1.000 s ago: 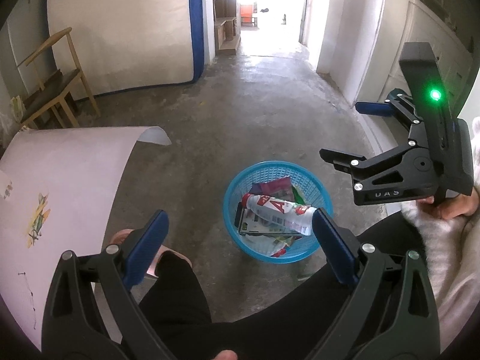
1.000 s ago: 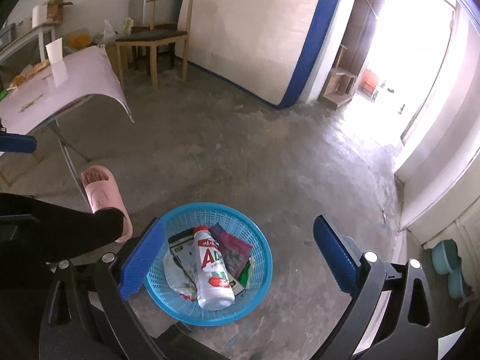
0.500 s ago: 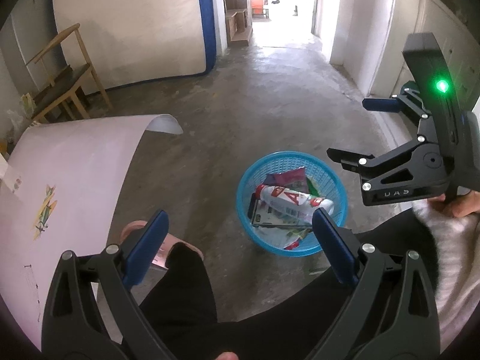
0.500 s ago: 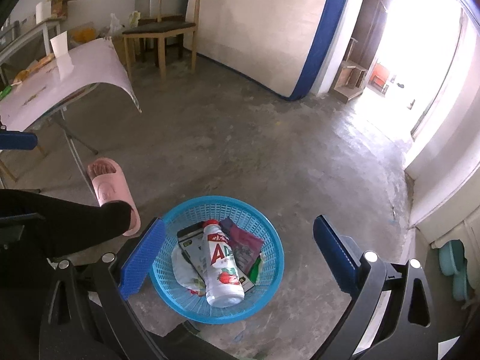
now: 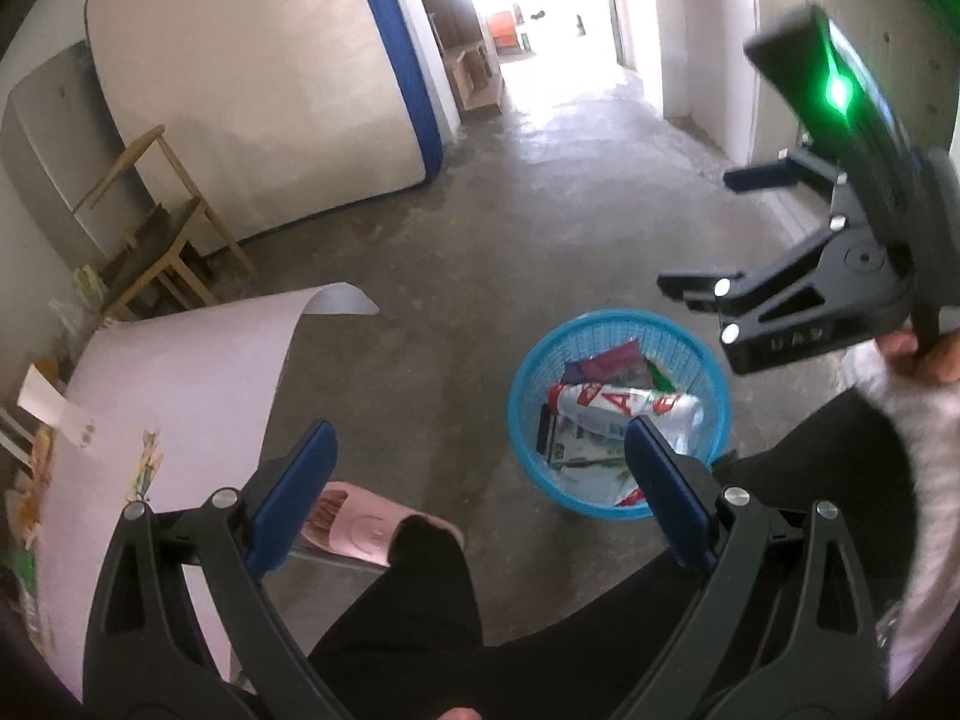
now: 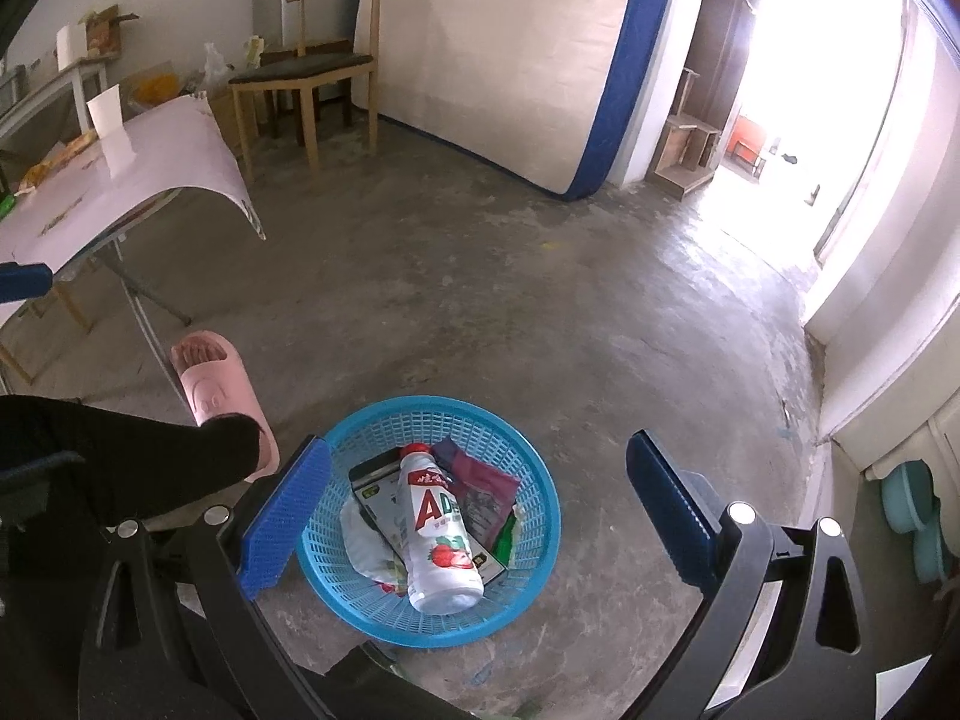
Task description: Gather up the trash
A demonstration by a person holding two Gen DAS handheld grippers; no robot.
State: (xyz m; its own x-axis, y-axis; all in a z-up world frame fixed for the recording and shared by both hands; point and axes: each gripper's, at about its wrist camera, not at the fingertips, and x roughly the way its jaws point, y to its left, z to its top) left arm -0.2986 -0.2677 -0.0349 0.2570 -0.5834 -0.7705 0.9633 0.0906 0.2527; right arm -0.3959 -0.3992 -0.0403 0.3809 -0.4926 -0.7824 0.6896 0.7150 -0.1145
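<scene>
2 grippers are up over the grey concrete floor (image 6: 540, 300), and we hold nothing in either. Our left gripper (image 5: 480, 492) has its blue-padded fingers (image 5: 294, 492) spread wide apart and empty; our right gripper (image 6: 474, 516) shows the same wide, empty gap in its own view, and in the left wrist view it hangs above and to the right of the basket, gripped by our hand (image 5: 918, 354). Down on the floor between them sits the round blue plastic mesh basket (image 6: 540, 498), already holding the trash: 1 white plastic drink bottle with a red cap and strawberry label (image 6: 441, 534) lies on top, over a dark flat printed packet (image 6: 375, 480), beside a maroon snack wrapper (image 6: 480, 486) and some crumpled white paper (image 6: 360, 540). Left of the basket, our foot wears a pink rubber slipper (image 6: 210, 384) below a black trouser leg (image 6: 120, 456). Farther left stands the folding desk draped in a pale pink sheet (image 6: 150, 168), with a wooden chair (image 6: 312, 66) and a blue-edged mattress (image 6: 510, 60) leaning on the wall behind.
</scene>
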